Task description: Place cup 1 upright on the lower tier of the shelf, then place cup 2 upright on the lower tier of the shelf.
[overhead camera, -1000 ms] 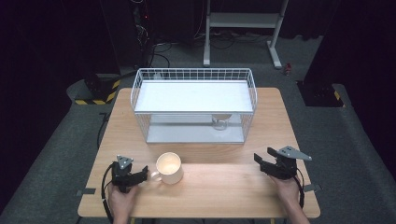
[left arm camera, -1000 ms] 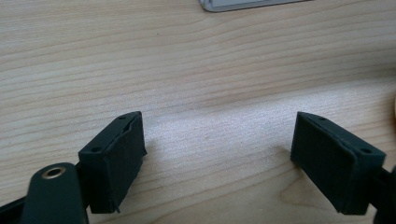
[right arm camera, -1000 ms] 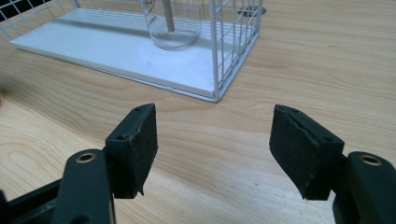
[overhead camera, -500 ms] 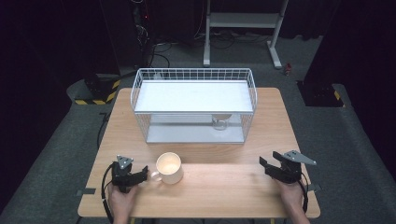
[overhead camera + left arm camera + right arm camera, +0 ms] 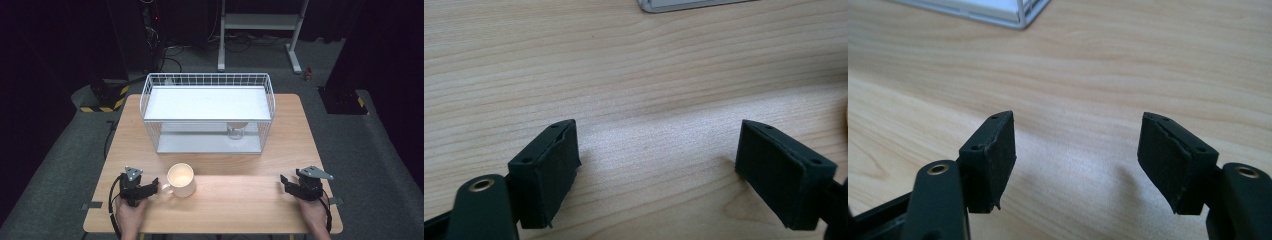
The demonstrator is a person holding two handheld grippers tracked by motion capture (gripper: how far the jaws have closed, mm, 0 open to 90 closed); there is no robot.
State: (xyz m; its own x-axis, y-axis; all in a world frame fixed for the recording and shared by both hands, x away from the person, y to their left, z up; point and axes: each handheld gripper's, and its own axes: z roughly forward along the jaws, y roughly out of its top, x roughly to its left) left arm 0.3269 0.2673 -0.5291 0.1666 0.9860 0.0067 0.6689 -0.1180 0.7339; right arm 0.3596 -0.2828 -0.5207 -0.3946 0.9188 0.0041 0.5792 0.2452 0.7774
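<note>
Dark room all around, grey floor below, and a light wooden counter [image 5: 240, 200] sits lit in the middle. At its far half stands a white wire basket [image 5: 208, 112] with a white shelf across its top; under that shelf, toward the right, there's a small clear glass-like item [image 5: 235, 131], too dim to tell more.

Down at the near edge, a cream mug [image 5: 181, 180] stands upright, mouth up, handle pointing to the person's left. Just beside that handle come the left tongs [image 5: 151, 186], held in the left hand [image 5: 129, 212], tips close to the handle but touching it or not, hard to say. In the left gripper view the left tongs [image 5: 656, 172] are spread wide, bare wood grain between the black pads, nothing pinched.

Over on the right, well apart from the mug, the right tongs [image 5: 286, 182] rest low near the counter's front right corner, right hand [image 5: 312, 212] behind them. The right gripper view has the right tongs [image 5: 1077, 160] spread wide as well, empty, with a corner of the basket's base beyond.
</note>
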